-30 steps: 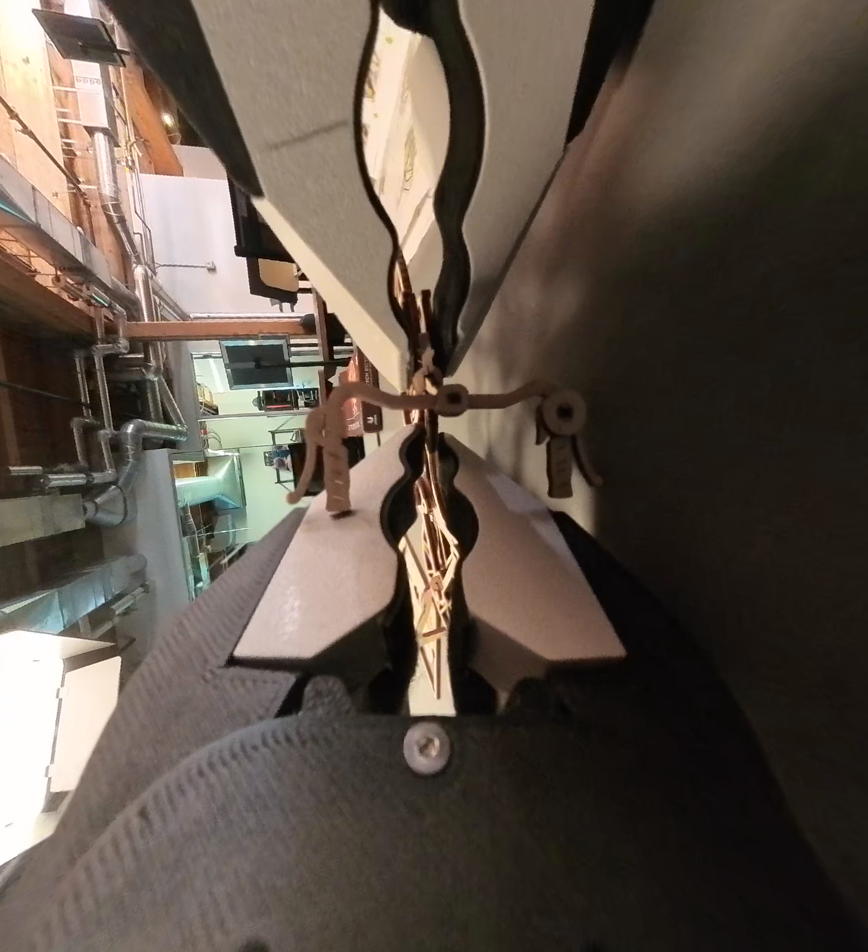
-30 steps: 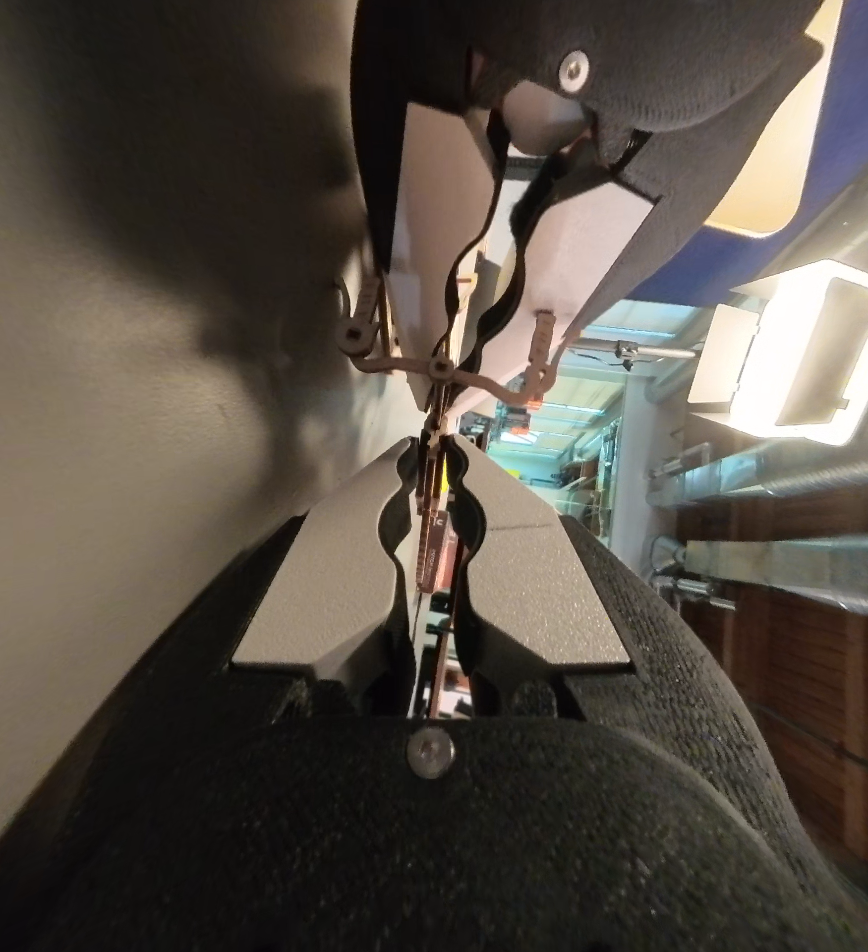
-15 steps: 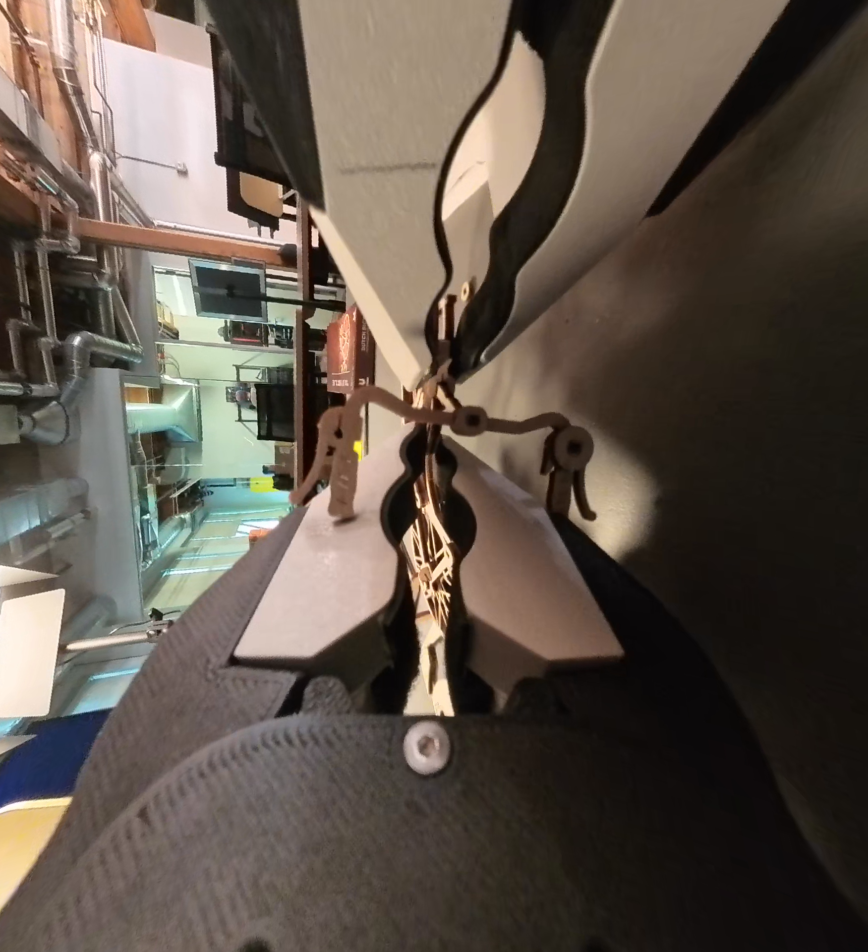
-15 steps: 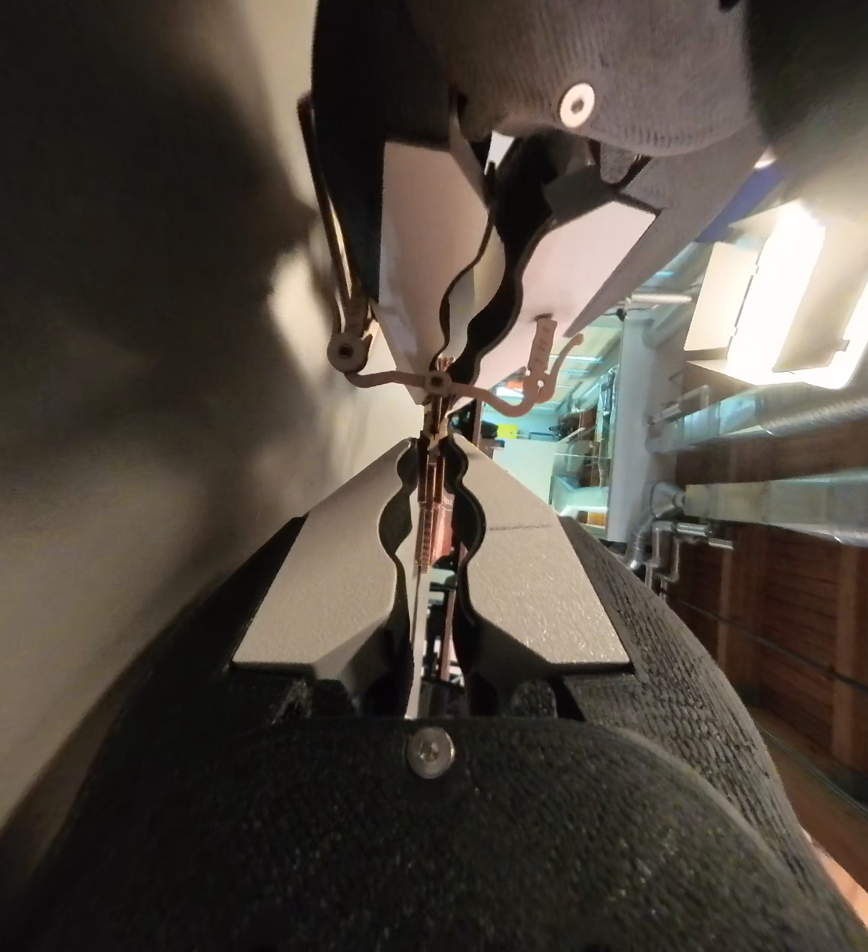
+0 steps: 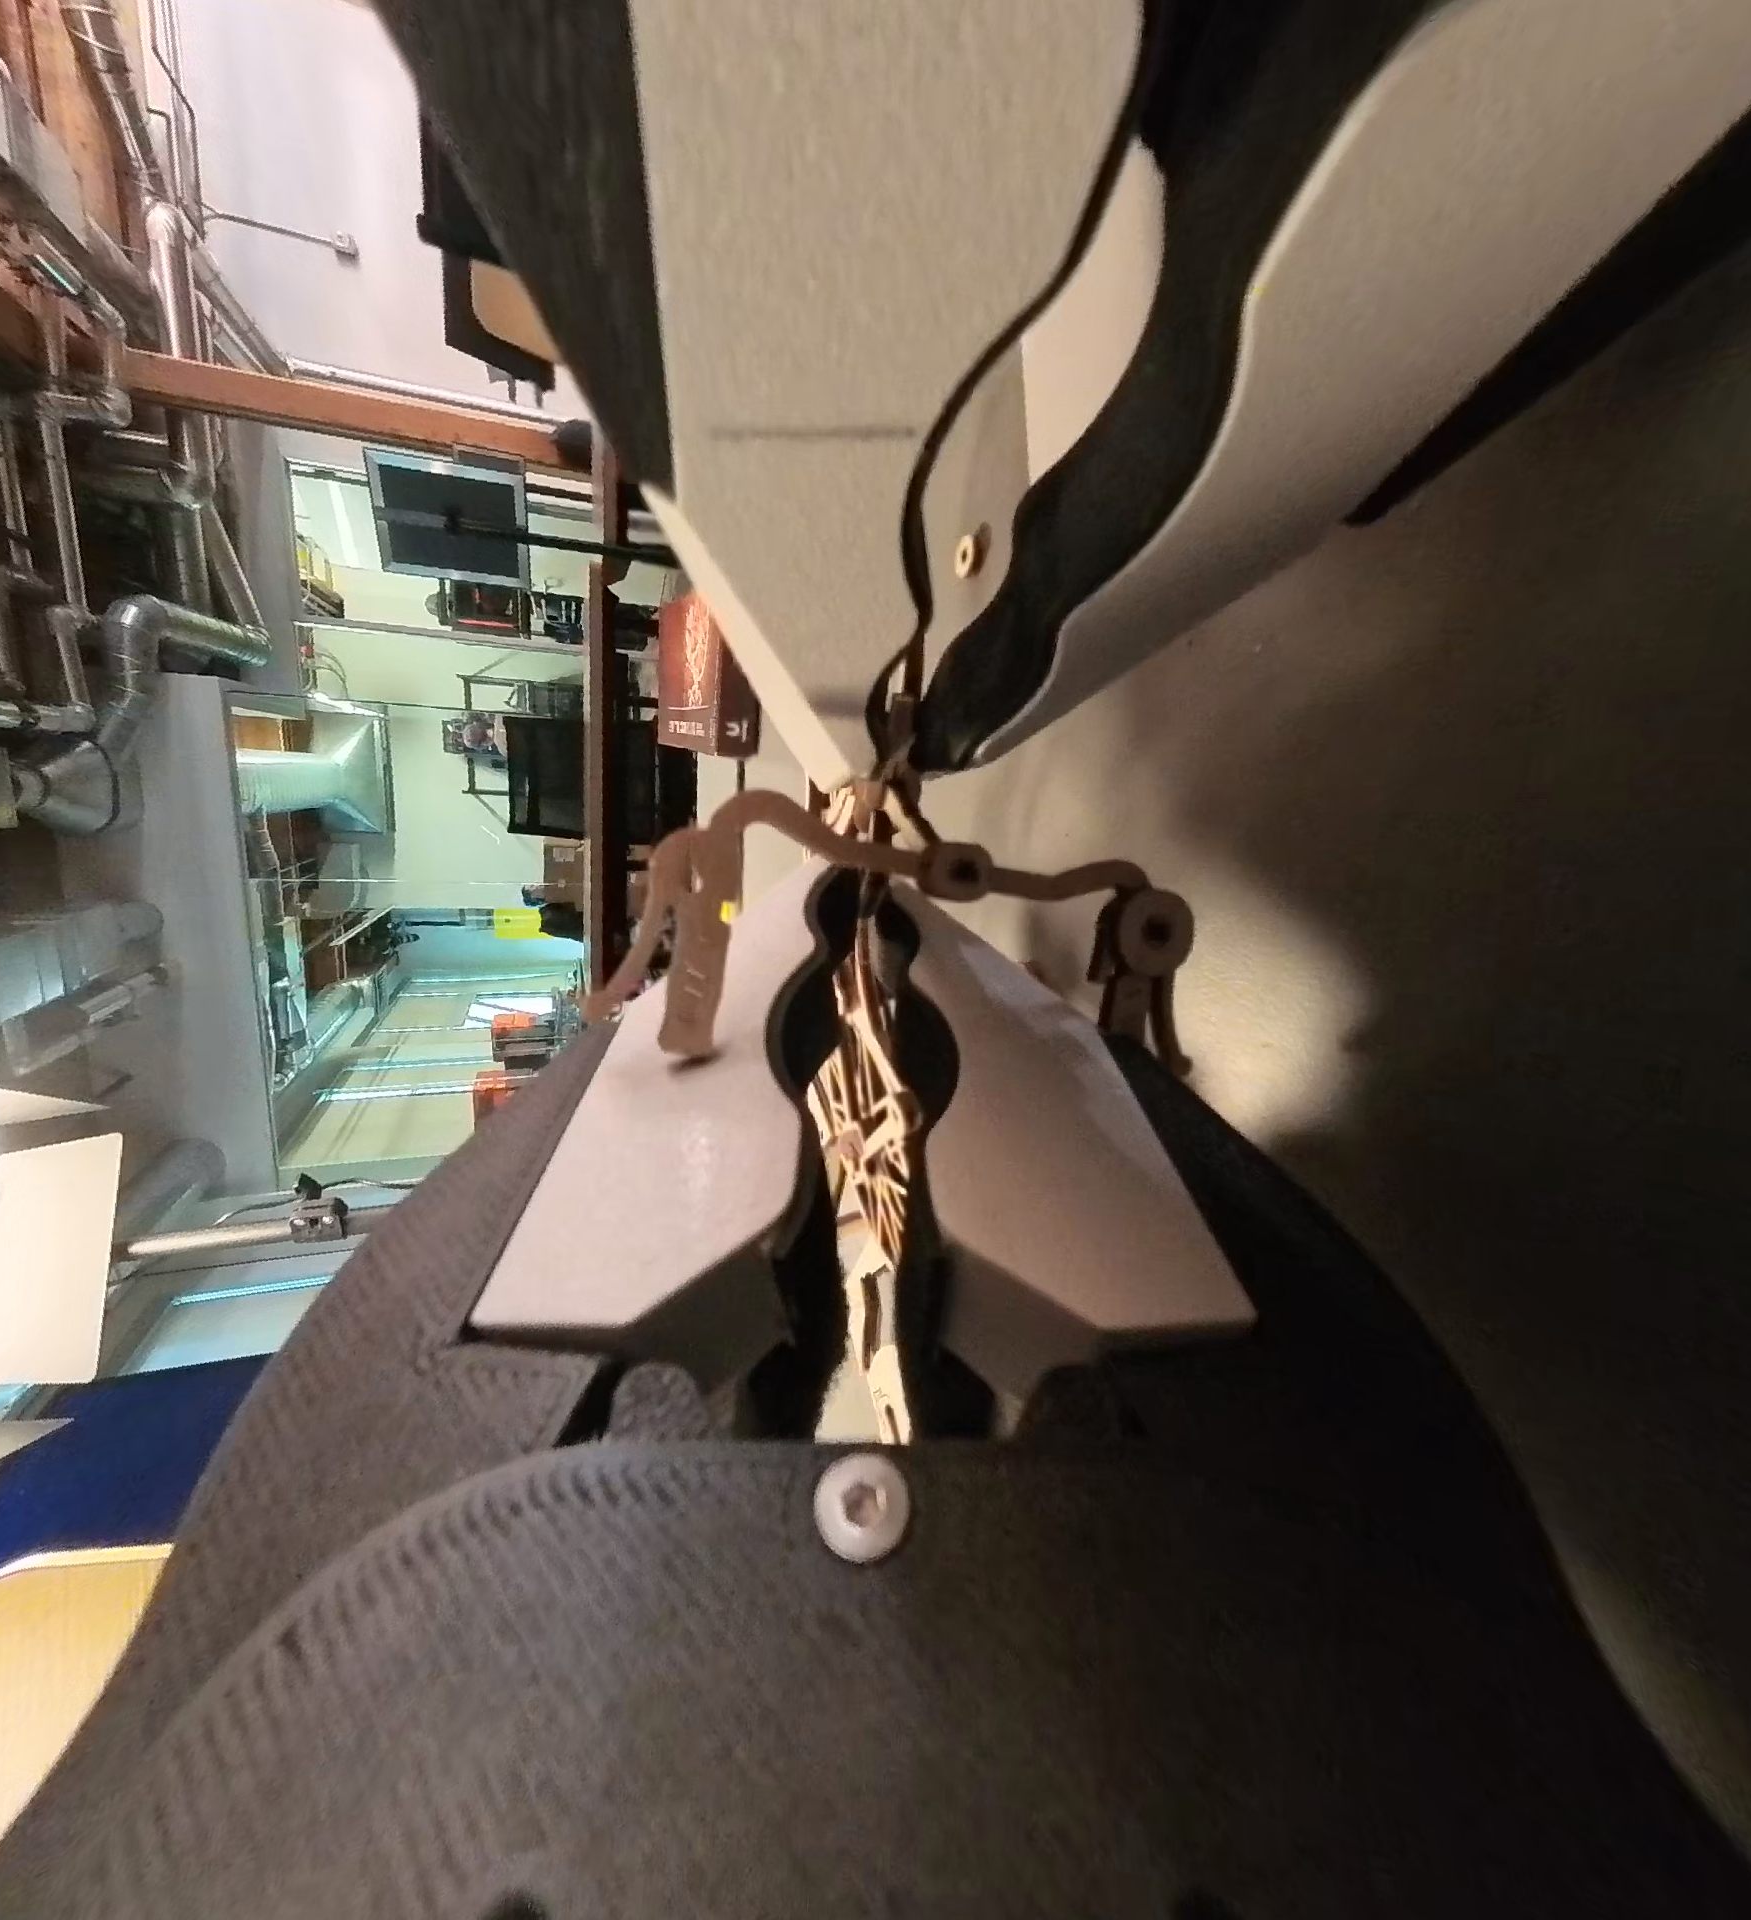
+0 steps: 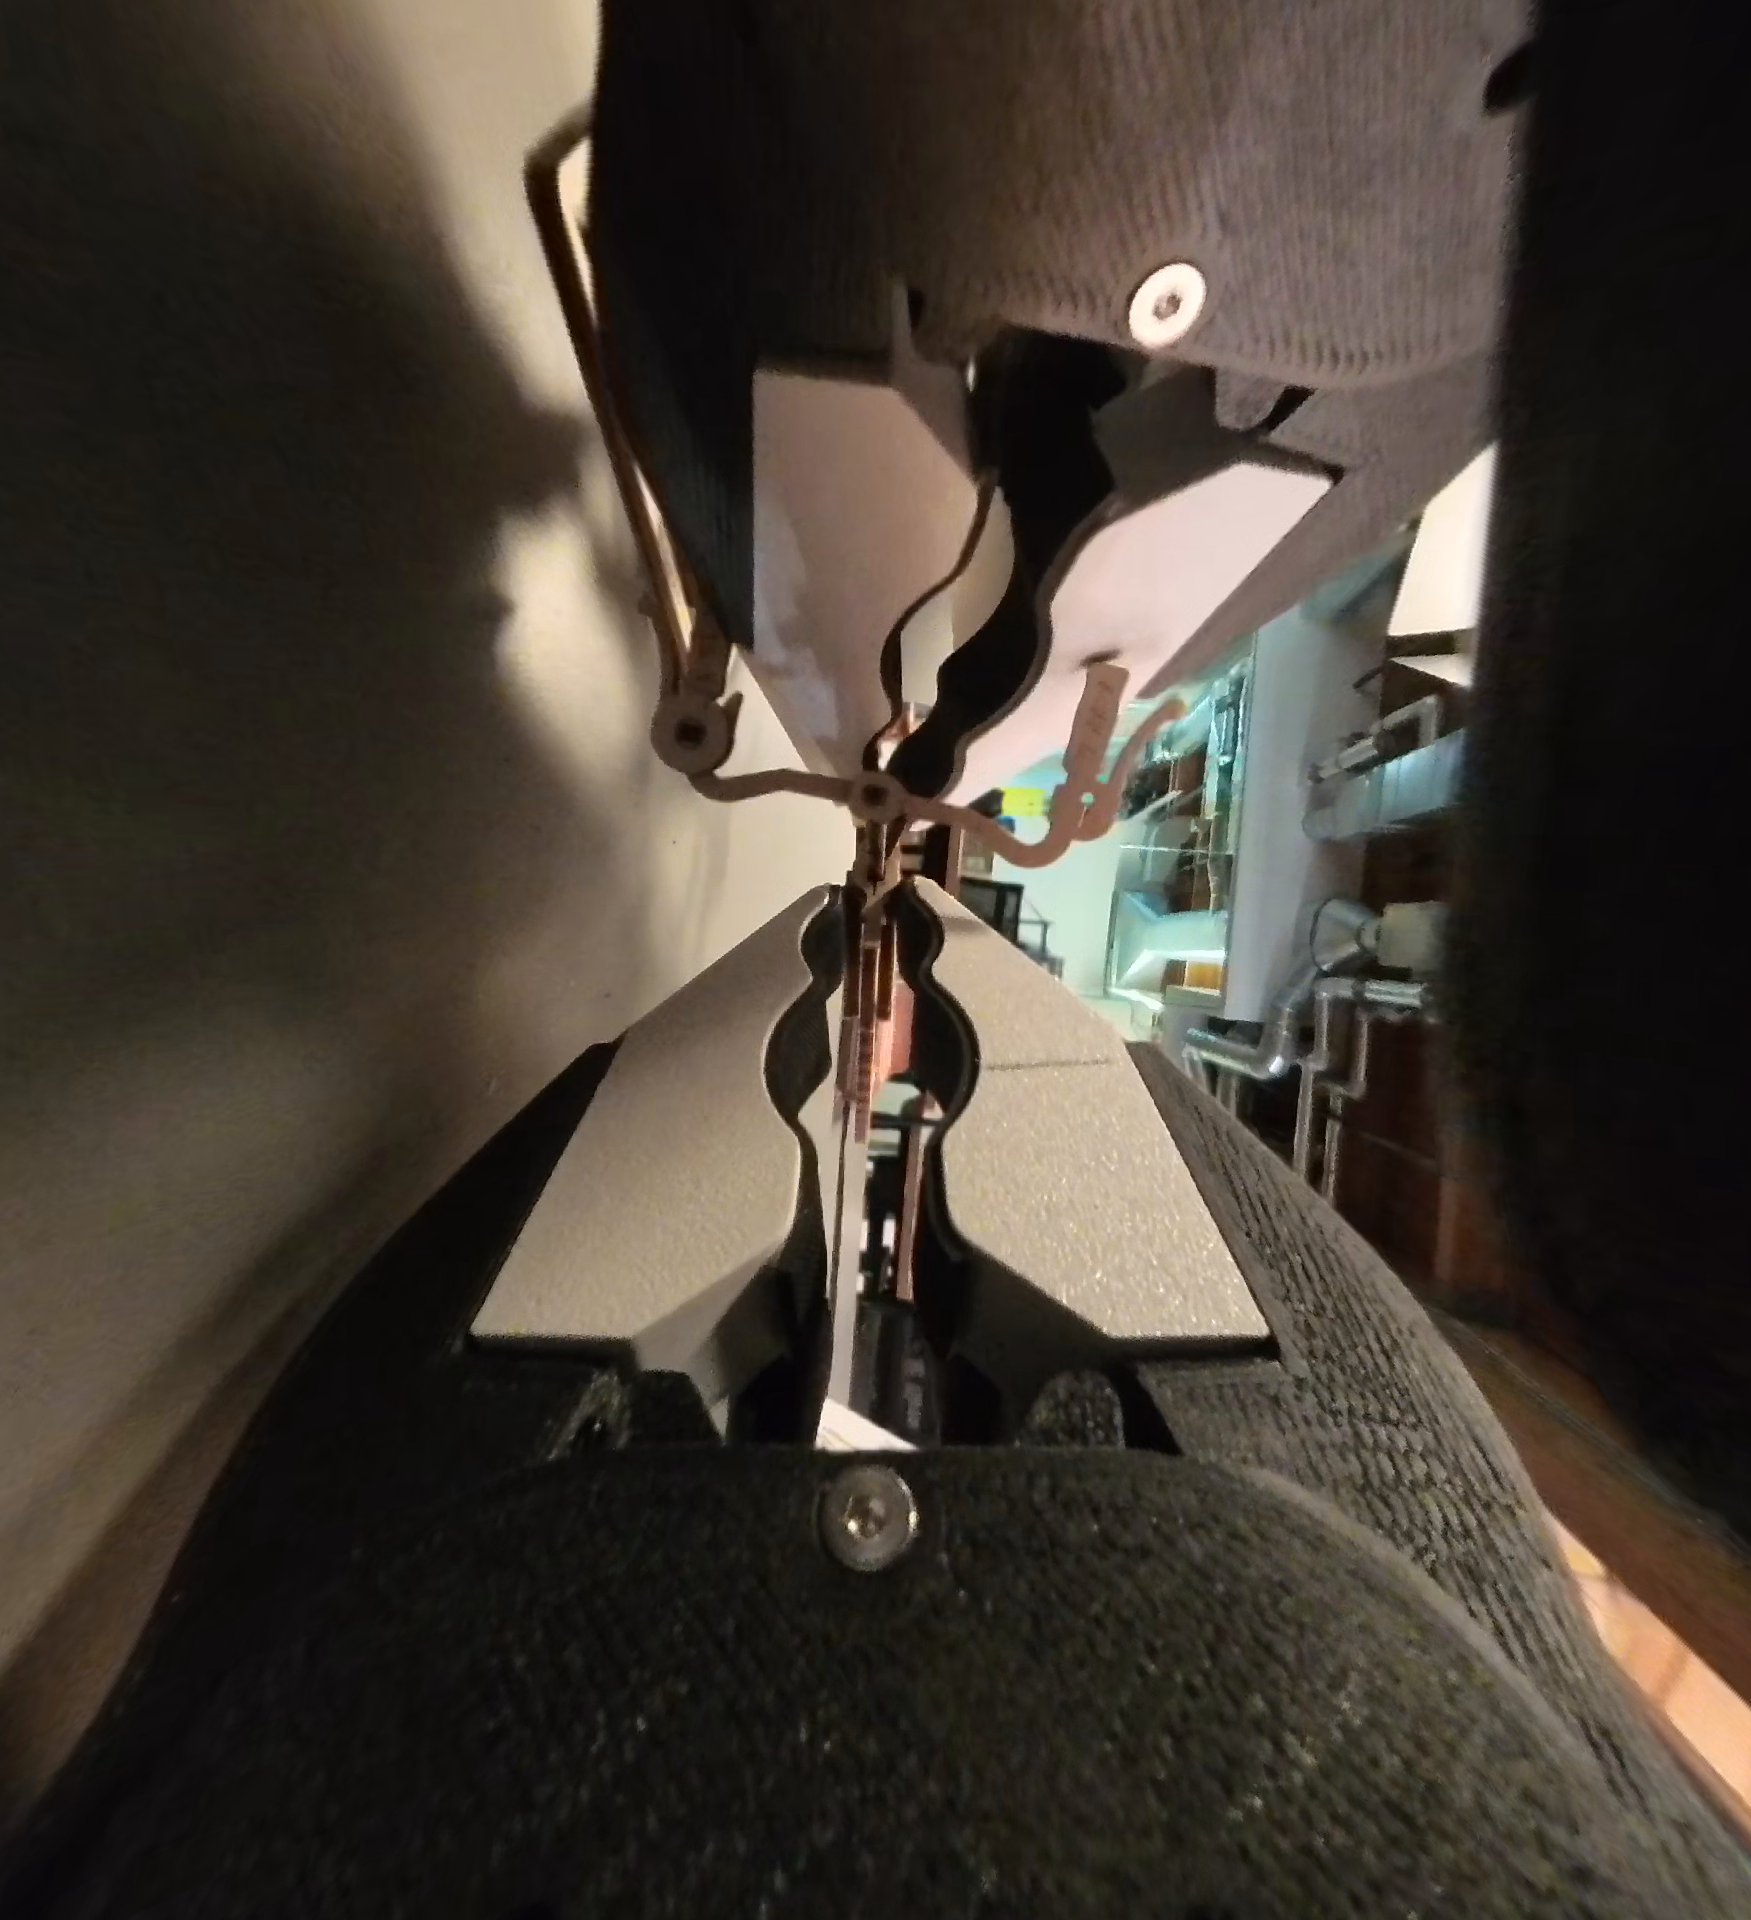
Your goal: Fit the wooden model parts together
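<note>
My two grippers meet tip to tip beside the table. My left gripper (image 5: 866, 883) is shut on a flat wooden lattice part (image 5: 871, 1101). My right gripper (image 6: 876, 894) is shut on thin wooden parts seen edge-on (image 6: 866, 997). A wooden handlebar-shaped crosspiece (image 5: 959, 868) sits at the junction between the tips, with a ring (image 5: 1151, 930) at one end and a grip (image 5: 694, 935) at the other. The crosspiece also shows in the right wrist view (image 6: 876, 798). The right gripper (image 5: 897, 774) reaches in from above in the left wrist view, and the left gripper (image 6: 886, 774) does likewise in the right wrist view.
Both views are rolled sideways. The pale table surface (image 5: 1473, 935) stands close along one side, also in the right wrist view (image 6: 227, 935). A workshop with metal ducts (image 5: 123, 644) and a bright light panel (image 5: 9, 1247) lies beyond. A thin wooden strip (image 6: 580, 416) runs up from the ring.
The two grippers have drawn closer, so each looms larger in the other's view. Both views have swung across the room. Both grippers stay shut on their parts.
</note>
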The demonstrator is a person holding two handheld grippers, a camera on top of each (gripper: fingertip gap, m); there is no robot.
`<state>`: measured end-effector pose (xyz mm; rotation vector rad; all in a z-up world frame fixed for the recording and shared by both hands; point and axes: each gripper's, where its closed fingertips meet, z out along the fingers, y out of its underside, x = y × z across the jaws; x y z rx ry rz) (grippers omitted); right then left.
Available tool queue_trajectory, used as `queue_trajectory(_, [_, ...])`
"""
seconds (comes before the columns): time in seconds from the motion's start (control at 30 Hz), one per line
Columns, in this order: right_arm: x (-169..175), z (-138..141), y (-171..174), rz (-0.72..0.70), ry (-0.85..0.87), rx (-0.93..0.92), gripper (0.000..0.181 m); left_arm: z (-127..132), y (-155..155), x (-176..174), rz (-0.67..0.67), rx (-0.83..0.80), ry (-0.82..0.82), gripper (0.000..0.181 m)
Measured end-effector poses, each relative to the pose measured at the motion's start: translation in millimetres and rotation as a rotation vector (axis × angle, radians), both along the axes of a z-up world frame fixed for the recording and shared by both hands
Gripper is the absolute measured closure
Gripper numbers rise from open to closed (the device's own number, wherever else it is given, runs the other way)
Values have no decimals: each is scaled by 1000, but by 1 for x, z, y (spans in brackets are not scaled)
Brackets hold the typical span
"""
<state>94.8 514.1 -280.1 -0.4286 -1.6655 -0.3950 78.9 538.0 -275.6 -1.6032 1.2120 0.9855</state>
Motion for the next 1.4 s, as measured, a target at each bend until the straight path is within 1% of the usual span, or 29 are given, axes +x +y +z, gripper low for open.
queue_trajectory(0.07, [4,-4,2,-25,-7,2,174,-1,1,-1,12,-7,5,180])
queue_trajectory(0.33, [2,-7,6,-110,-25,12,175,-4,3,-6,57,-31,10,180])
queue_trajectory(0.53, [1,-7,8,-75,-32,-12,174,-7,2,-7,59,-50,-3,178])
queue_trajectory(0.67, [0,-6,8,-64,-53,7,174,-11,1,-8,70,-54,21,176])
queue_trajectory(0.87, [0,-2,9,-53,-53,-20,173,-12,-1,-10,76,-71,25,173])
queue_trajectory(0.93, [-1,-2,8,-45,-51,-41,173,-11,-2,-10,70,-76,25,170])
queue_trajectory(1.03, [-2,0,8,-37,-52,-52,173,-8,-2,-11,67,-80,13,159])
queue_trajectory(1.1, [-2,-3,9,-46,-67,-69,173,-10,-4,-9,58,-116,-28,147])
queue_trajectory(1.27, [-2,-3,8,-34,-66,-81,173,-12,-14,-11,30,-180,-83,139])
queue_trajectory(1.3, [-2,-3,8,-33,-67,-86,173,-13,-17,-13,26,-199,-99,135])
queue_trajectory(1.4, [-1,-3,10,-38,-67,-95,173,-14,-24,-18,7,-226,-168,134])
